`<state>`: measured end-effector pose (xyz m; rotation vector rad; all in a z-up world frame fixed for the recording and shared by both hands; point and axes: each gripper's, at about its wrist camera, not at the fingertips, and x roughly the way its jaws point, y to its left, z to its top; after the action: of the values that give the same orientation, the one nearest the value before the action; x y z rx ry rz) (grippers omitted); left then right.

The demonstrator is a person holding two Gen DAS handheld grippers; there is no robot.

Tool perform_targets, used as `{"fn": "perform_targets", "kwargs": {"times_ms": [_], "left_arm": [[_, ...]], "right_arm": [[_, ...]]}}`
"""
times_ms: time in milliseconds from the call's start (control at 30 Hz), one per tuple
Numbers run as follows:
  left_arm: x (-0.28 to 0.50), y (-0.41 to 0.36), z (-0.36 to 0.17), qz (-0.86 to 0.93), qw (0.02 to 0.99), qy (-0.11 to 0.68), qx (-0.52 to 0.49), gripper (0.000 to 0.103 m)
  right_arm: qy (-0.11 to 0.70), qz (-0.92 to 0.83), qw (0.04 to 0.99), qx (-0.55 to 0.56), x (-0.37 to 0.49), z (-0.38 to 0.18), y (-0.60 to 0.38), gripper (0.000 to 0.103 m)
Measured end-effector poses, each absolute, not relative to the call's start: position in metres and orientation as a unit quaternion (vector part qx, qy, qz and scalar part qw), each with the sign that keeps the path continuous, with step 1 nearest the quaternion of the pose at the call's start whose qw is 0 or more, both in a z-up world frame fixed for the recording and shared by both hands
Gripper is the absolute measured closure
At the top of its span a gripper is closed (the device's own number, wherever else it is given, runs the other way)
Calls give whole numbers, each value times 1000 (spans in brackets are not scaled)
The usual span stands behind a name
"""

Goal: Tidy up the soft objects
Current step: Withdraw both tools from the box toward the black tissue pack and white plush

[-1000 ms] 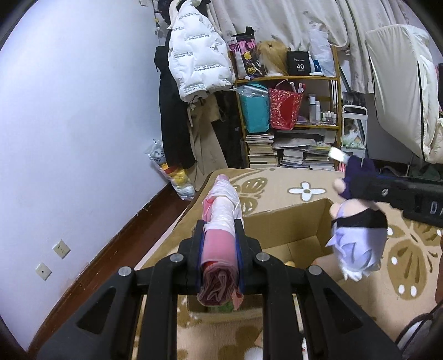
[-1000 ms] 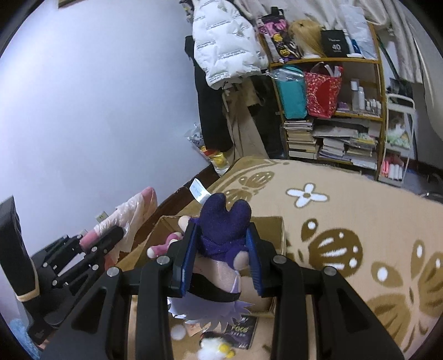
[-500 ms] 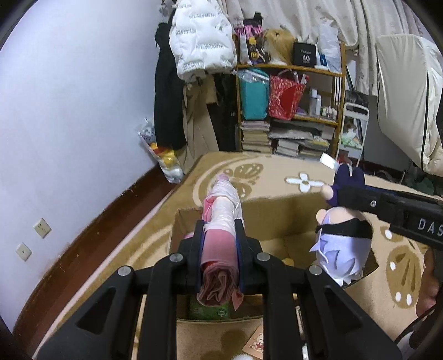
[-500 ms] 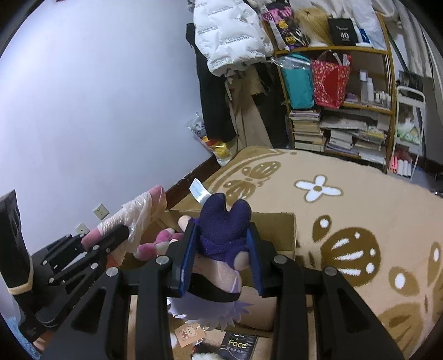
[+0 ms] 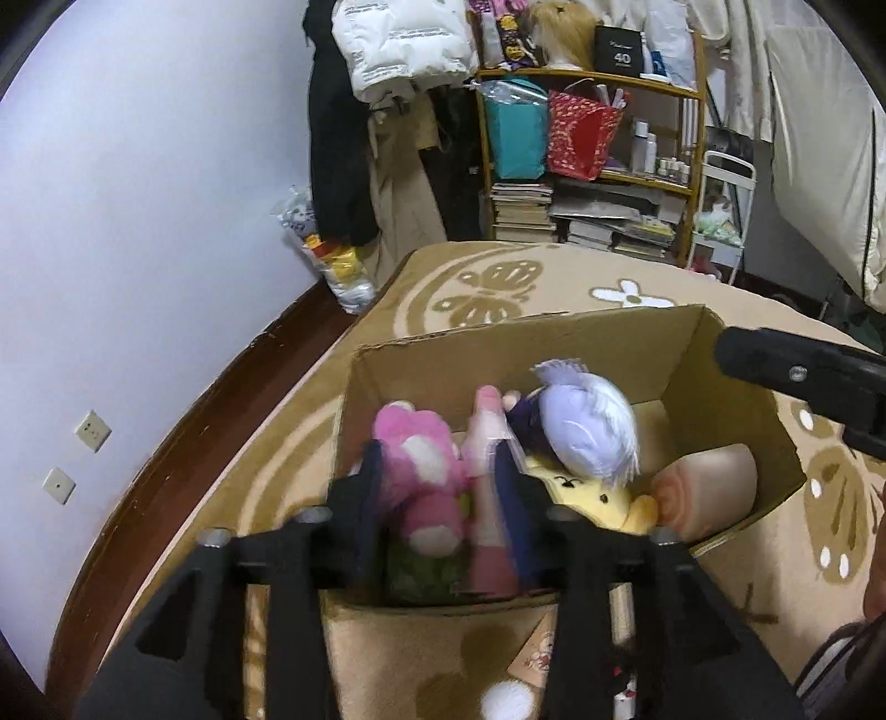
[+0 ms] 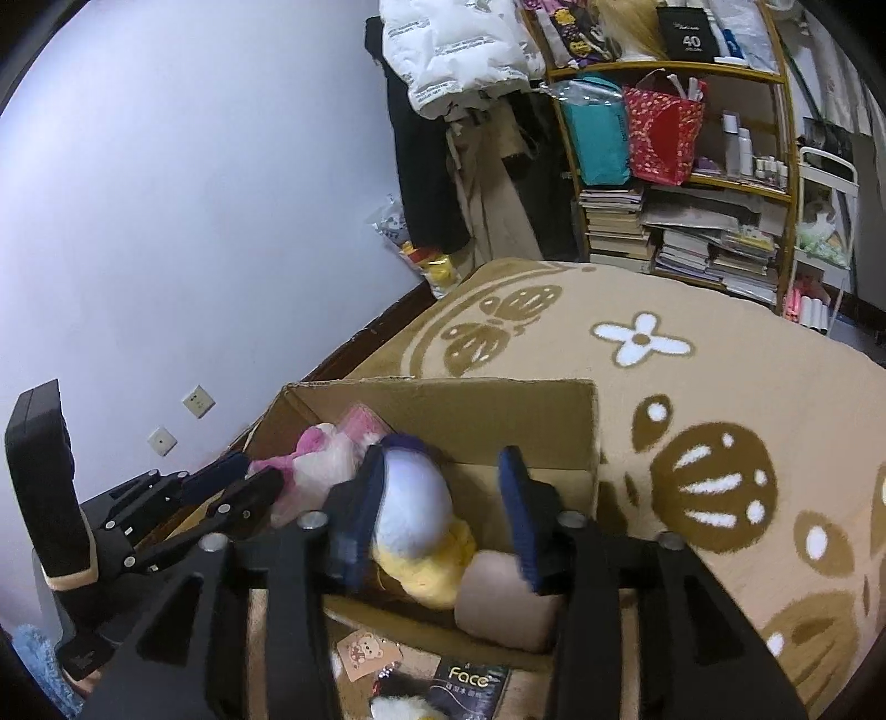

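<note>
Both the left gripper (image 5: 437, 498) and right gripper (image 6: 443, 515), clamped a second ago, are opening, releasing pink roll (image 5: 490, 471) and white-haired doll (image 6: 410, 509) into the cardboard box (image 5: 554, 354).

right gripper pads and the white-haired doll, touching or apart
Cannot tell. In the right wrist view the opening right gripper shows a clear gap at one pad, but the white-haired doll overlaps the other, blurred.

You are facing a pale lilac wall (image 5: 138, 183) with two sockets (image 5: 93, 431). A wooden shelf unit (image 5: 598, 166) is holding stacked books, and a white puffer jacket (image 6: 459, 50) is hanging beside it above the tan patterned carpet (image 6: 692, 387).
</note>
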<state>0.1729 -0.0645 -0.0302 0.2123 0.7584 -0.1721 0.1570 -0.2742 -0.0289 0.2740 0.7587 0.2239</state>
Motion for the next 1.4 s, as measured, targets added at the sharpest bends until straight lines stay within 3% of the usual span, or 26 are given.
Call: {"fn": "perform_targets", "kwargs": {"times_ms": [33, 100, 233, 333, 1000, 1400], "left_arm": [[171, -63, -28, -78, 922, 364, 106, 31], [166, -60, -23, -62, 923, 361, 119, 15], [151, -54, -13, -46, 927, 350, 128, 1], [139, -49, -3, -40, 931, 339, 127, 0], [53, 1, 61, 20, 951, 300, 68, 0], [31, 6, 56, 1, 953, 296, 57, 0]], "right_arm": [[367, 102, 915, 131, 155, -28, -275, 33], [361, 83, 921, 124, 149, -22, -276, 23], [362, 76, 920, 132, 141, -13, -279, 9], [361, 72, 921, 131, 133, -2, -281, 0], [329, 58, 936, 110, 55, 66, -274, 0], [328, 60, 937, 109, 17, 59, -275, 0]]}}
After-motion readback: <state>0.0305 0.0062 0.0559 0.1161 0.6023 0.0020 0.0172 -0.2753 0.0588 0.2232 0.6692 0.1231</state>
